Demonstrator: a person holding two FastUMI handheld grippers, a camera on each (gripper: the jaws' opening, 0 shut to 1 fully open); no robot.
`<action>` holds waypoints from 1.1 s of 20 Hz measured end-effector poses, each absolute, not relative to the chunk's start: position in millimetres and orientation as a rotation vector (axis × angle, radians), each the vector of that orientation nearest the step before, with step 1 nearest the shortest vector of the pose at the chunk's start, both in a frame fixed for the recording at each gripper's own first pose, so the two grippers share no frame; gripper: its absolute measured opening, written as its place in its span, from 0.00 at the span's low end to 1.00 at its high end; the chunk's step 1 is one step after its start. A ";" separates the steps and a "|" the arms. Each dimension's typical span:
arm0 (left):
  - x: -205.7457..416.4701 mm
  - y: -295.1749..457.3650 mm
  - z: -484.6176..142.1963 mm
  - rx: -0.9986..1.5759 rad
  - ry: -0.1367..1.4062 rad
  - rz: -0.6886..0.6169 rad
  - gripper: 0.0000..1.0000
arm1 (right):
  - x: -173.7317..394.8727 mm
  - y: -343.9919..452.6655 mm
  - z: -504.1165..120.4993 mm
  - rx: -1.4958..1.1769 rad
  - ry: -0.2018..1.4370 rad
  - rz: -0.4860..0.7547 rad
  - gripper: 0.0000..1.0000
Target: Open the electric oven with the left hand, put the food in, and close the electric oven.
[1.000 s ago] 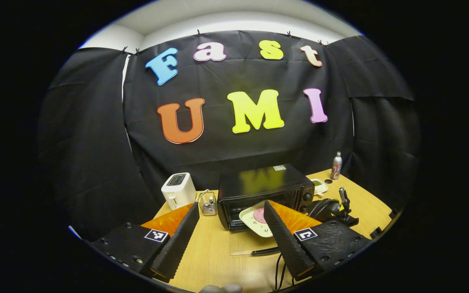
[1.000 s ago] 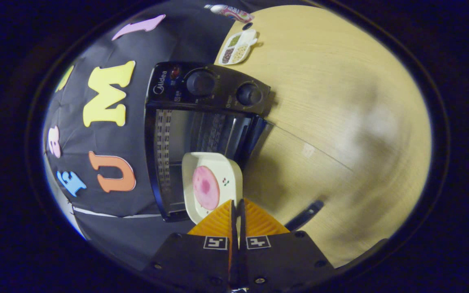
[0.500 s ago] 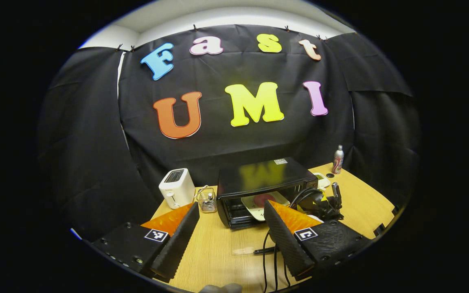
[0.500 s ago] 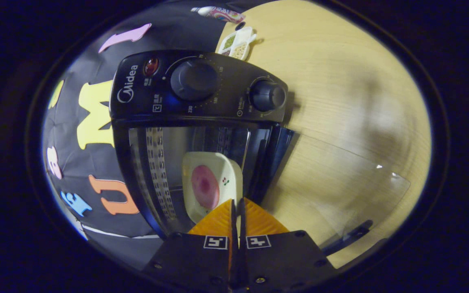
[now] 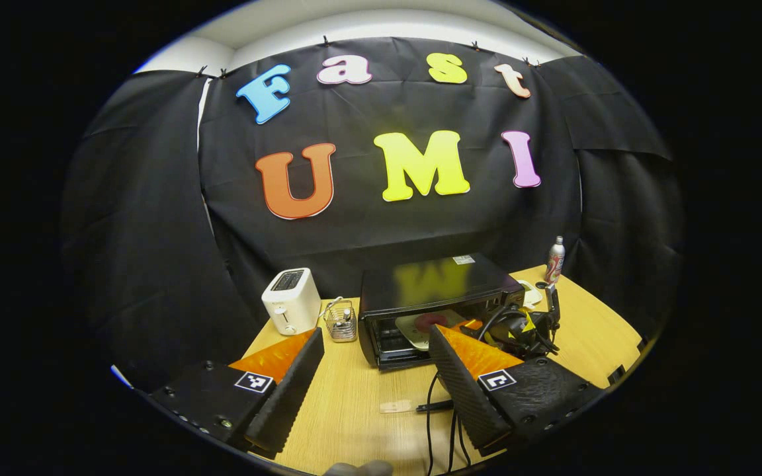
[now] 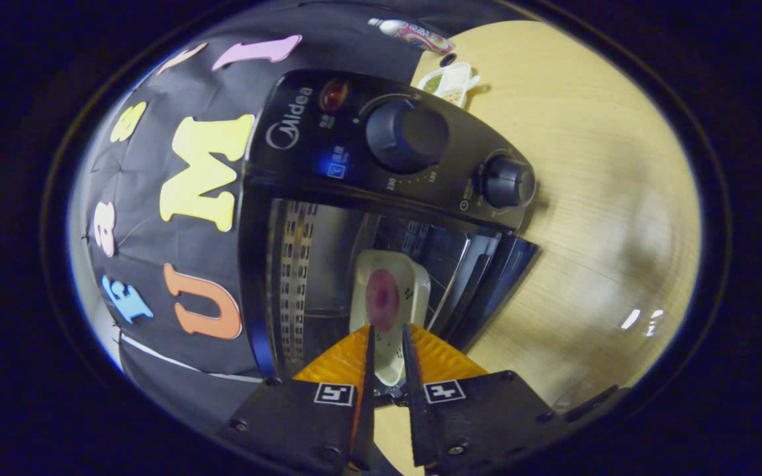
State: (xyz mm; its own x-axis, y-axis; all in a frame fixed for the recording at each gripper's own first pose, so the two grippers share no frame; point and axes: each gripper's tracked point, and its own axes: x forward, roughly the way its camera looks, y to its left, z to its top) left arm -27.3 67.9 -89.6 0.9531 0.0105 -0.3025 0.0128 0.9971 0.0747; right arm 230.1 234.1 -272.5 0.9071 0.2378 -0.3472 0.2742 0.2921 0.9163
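Note:
The black electric oven [image 5: 434, 291] stands at the back of the table with its door [image 5: 401, 403] folded down flat. In the right gripper view its cavity [image 6: 328, 264] is open below the knob panel [image 6: 394, 152]. A white plate [image 6: 391, 291] with a pink slice of food [image 6: 381, 301] lies inside on the rack. My right gripper [image 6: 387, 347] reaches into the opening, its fingers slightly parted with the plate's near rim in the gap. In the left gripper view, the right gripper [image 5: 520, 327] sits at the oven's mouth. My left gripper [image 5: 371, 360] hangs back over the table, wide open and holding nothing.
A white toaster [image 5: 290, 309] and a wire basket [image 5: 343, 322] stand left of the oven. A bottle [image 5: 555, 259] and a small divided dish [image 6: 450, 79] sit to its right. Black cables [image 5: 447, 423] trail over the wooden table [image 5: 354, 410].
The right gripper has carried the plate from in front of the oven into the cavity, and its fingers, earlier pinched on the rim, have parted. The left gripper has barely moved.

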 end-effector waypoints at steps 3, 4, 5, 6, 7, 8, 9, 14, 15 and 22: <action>-29.2 66.4 -85.0 0.072 0.285 -0.001 0.96 | 217.9 230.9 -256.2 1.126 0.437 0.036 0.52; -28.5 66.4 -84.6 0.068 0.280 0.002 0.96 | 211.7 229.7 -255.1 1.080 0.440 0.041 0.49; -30.5 66.6 -83.8 0.058 0.274 0.004 0.97 | 203.2 227.4 -249.9 1.056 0.443 0.043 0.59; -31.0 65.7 -82.0 0.051 0.271 0.008 0.96 | 197.0 226.2 -245.0 1.035 0.448 0.056 0.63; -32.7 65.1 -79.6 0.046 0.265 0.011 0.96 | 190.5 223.6 -244.8 0.998 0.463 0.061 0.72; -35.0 63.6 -77.9 0.039 0.263 0.012 0.96 | 182.9 219.7 -246.2 0.968 0.482 0.069 0.72; -36.2 62.1 -75.4 0.035 0.254 0.013 0.96 | 174.1 215.9 -245.3 0.948 0.501 0.071 0.73; -44.1 61.1 -68.0 0.003 0.222 0.023 0.97 | 129.7 183.2 -208.9 0.801 0.490 0.101 0.81; -46.7 61.3 -68.7 -0.001 0.221 0.025 0.97 | 121.3 174.9 -201.2 0.775 0.486 0.101 0.82; -51.9 52.9 -79.3 -0.022 0.208 0.035 0.97 | 74.3 112.9 -153.8 0.603 0.420 0.097 0.79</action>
State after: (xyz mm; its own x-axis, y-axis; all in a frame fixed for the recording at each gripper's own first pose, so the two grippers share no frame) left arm -51.9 52.9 -79.3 0.9778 0.0323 -0.2072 -0.0369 0.9992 -0.0180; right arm 74.3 112.9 -153.8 0.9112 0.2096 -0.3548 0.0323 0.8219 0.5687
